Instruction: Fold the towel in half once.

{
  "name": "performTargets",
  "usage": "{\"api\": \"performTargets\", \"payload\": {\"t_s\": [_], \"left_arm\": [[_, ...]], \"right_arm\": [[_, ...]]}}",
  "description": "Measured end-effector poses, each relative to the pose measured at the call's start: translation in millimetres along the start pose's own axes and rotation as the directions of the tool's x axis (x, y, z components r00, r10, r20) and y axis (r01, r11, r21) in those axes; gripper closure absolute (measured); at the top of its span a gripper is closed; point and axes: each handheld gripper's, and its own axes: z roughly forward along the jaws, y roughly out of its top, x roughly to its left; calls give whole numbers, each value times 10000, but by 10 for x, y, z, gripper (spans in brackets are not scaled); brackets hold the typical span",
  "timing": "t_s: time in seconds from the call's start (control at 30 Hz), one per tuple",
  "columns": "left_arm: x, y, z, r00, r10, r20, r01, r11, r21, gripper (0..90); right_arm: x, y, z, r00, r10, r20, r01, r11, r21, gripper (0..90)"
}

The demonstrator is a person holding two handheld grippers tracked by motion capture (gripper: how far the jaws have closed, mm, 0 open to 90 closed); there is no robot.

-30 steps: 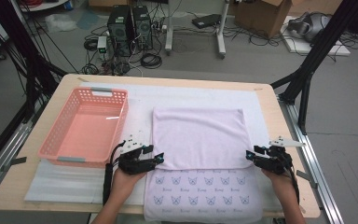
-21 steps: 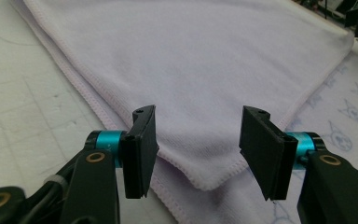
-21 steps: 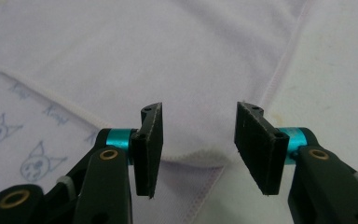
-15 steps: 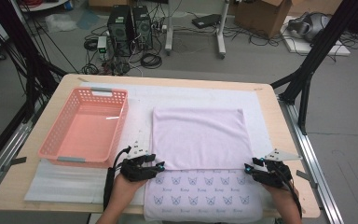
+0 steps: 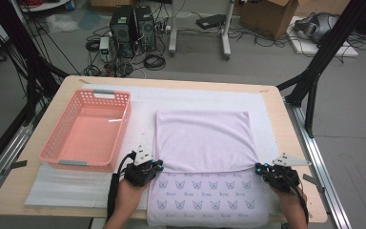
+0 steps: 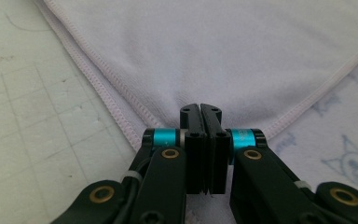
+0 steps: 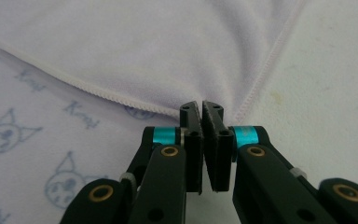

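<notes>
Spreading across most of the wooden table point(image 5: 286, 114) is a white mat point(image 5: 195, 98), and on it lies the lilac towel point(image 5: 202, 140), folded so that its plain upper layer covers the far part while the near part shows rows of small printed cat faces. The towel sits at the middle of the table, right of the pink basket point(image 5: 88, 131), which stands apart from it near the left edge.

At the towel's near left, where the folded layer's edge ends, the left gripper point(image 5: 158, 165) rests in the person's left hand point(image 5: 128, 191). Its jaws have just been closing and now stand pressed together, with the folded layer's left corner pinched between them; in the left gripper view point(image 6: 200, 108) the stitched hems run in from both sides and meet at the jaw tips, and the cloth puckers slightly there.

At the opposite end of the same fold edge, the right gripper point(image 5: 259, 168) is held by the right hand point(image 5: 290, 200). Its jaws have likewise just been closing and are clamped on the right corner of the folded layer; the right gripper view point(image 7: 201, 108) shows the hem gathered into the tips, printed cloth to one side and bare mat to the other.
</notes>
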Motion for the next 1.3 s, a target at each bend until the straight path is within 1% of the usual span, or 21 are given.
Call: {"api": "performTargets", "payload": {"t_s": [0.13,0.2,0.27,0.33,0.37,0.47,0.6,0.67,0.7,0.73,0.77,0.8,0.87,0.93,1.03,1.07,1.17,1.2,1.23,1.27,1.3], "left_arm": [[12,-37,-129,9973,-519,521,539,9978,-380,883],[-20,-37,-219,9965,-508,666,551,9965,-636,884],[-36,-43,-291,9963,-435,739,492,9958,-769,883],[-54,-71,-368,9943,-531,924,616,9938,-920,883],[-75,-94,-412,9935,-494,1029,599,9931,-1013,883],[-142,-153,-495,9919,-360,1218,486,9936,-1022,883],[-225,-265,-580,9897,-259,1407,378,9959,-827,882],[-220,-305,-587,9889,-273,1461,383,9966,-734,873],[-206,-309,-578,9898,-371,1372,483,9957,-791,837],[-176,-298,-560,9903,-540,1280,645,9948,-794,715],[-150,-280,-541,9905,-726,1164,824,9933,-816,622],[-133,-260,-524,9911,-778,1077,874,9923,-882,588],[-110,-215,-471,9911,-641,1167,758,9922,-988,566],[-113,-172,-386,9901,-541,1297,666,9933,-940,534],[-133,-122,-226,9887,-416,1442,499,9973,-542,511],[-149,-110,-174,9883,-392,1475,457,9981,-408,508],[-211,-105,-40,9892,-206,1449,187,9997,150,517],[-244,-106,-10,9919,-58,1271,11,9993,367,535],[-268,-102,-15,9951,131,985,-169,9991,377,568],[-285,-102,-18,9970,385,674,-415,9982,442,630],[-288,-105,-24,9972,507,548,-531,9977,431,733]], "right_arm": [[26,14,-138,10000,-13,-94,10,9995,-324,870],[72,12,-221,9998,7,-198,-15,9990,-441,870],[118,0,-304,9996,-138,-231,125,9985,-533,870],[154,-30,-380,9995,-246,-219,233,9981,-575,870],[167,-51,-419,9994,-254,-247,240,9981,-566,870],[208,-125,-510,9991,-271,-337,255,9985,-490,870],[273,-232,-594,9981,-277,-552,270,9995,-144,870],[311,-281,-615,9974,-218,-690,222,9997,60,858],[320,-295,-614,9970,-210,-743,219,9997,107,798],[327,-296,-613,9970,-82,-765,91,9999,114,679],[320,-285,-614,9976,66,-693,-66,10000,10,643],[303,-264,-615,9973,153,-713,-167,9997,-191,629],[285,-208,-595,9977,266,-624,-305,9976,-620,607],[281,-149,-531,9988,179,-457,-209,9976,-666,591],[303,-70,-344,9995,-68,-308,55,9991,-419,578],[309,-46,-273,9994,-256,-248,249,9993,-291,579],[317,-4,-91,9990,-437,-67,438,9990,111,634],[316,-2,-47,9988,-489,-39,490,9985,259,689],[315,-5,-9,9983,-579,-44,580,9974,432,754],[318,-13,8,9980,-614,-153,621,9967,530,795],[313,-17,7,9977,-641,-215,650,9969,445,845]]}}
